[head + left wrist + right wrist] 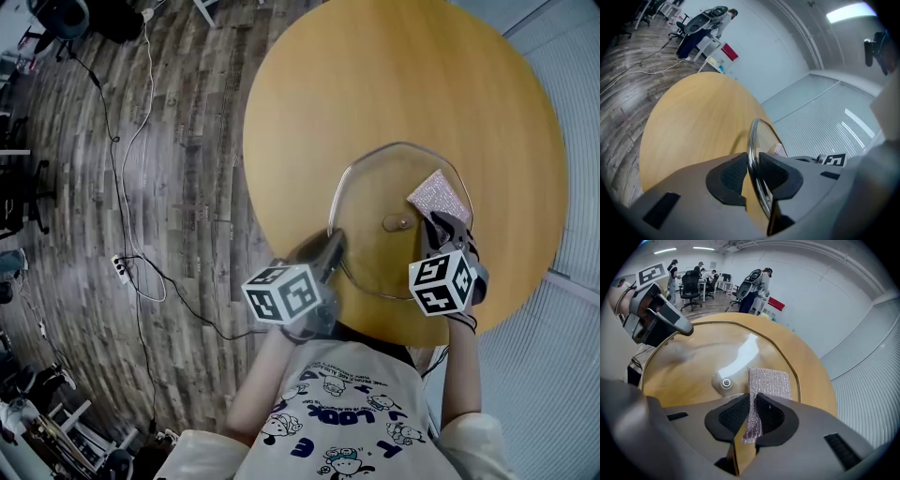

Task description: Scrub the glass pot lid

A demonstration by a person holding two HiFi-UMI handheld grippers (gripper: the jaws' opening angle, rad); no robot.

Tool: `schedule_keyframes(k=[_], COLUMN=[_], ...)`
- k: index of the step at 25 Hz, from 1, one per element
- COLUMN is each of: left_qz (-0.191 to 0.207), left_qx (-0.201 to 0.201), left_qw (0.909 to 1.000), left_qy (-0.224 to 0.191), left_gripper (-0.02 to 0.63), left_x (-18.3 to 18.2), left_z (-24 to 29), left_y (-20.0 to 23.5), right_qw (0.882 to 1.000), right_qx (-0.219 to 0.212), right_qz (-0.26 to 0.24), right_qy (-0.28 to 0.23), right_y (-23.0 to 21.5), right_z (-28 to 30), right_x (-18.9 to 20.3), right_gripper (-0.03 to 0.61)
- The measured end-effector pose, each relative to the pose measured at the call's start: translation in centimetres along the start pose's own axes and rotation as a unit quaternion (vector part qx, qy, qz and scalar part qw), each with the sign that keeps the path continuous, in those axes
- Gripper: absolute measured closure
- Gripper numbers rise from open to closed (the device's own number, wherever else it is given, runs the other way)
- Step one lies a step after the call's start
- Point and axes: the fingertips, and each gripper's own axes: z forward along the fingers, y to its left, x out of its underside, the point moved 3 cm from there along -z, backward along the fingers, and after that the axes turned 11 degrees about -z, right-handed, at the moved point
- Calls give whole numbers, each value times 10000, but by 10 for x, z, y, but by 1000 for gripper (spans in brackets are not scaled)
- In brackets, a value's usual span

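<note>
A round glass pot lid (375,202) with a metal rim is held above the wooden table (319,84), underside up, its centre screw (397,223) showing. My left gripper (330,251) is shut on the lid's near-left rim (753,154). My right gripper (439,225) is shut on a pinkish silver scrubbing cloth (439,195), which lies flat on the glass near the lid's right edge. In the right gripper view the cloth (768,383) rests just right of the screw (725,382), and the left gripper (675,320) clamps the rim at the upper left.
The round table stands on a grey wood-plank floor (84,187) with cables (141,141) and a power strip (120,269). Office chairs (689,284) and several people (761,280) are in the far background. A ribbed wall (562,328) runs at the right.
</note>
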Motion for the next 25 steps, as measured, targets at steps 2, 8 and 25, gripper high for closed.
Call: schedule_keyframes(k=[2, 8, 25], left_qz=[5, -10, -58], left_qx=[-14, -9, 41], left_qw=[10000, 10000, 10000], left_qy=[-8, 3, -4], left_gripper=[526, 528, 528], left_x=[1, 1, 5], left_z=[0, -1, -4], left_y=[0, -2, 0], right_qw=[10000, 9999, 9979], right_qx=[-8, -118, -443], right_qz=[36, 107, 463], right_qy=[13, 39, 67], right_y=[3, 11, 50], right_z=[-2, -8, -30], right_x=[3, 5, 10], right_gripper=[514, 515, 515])
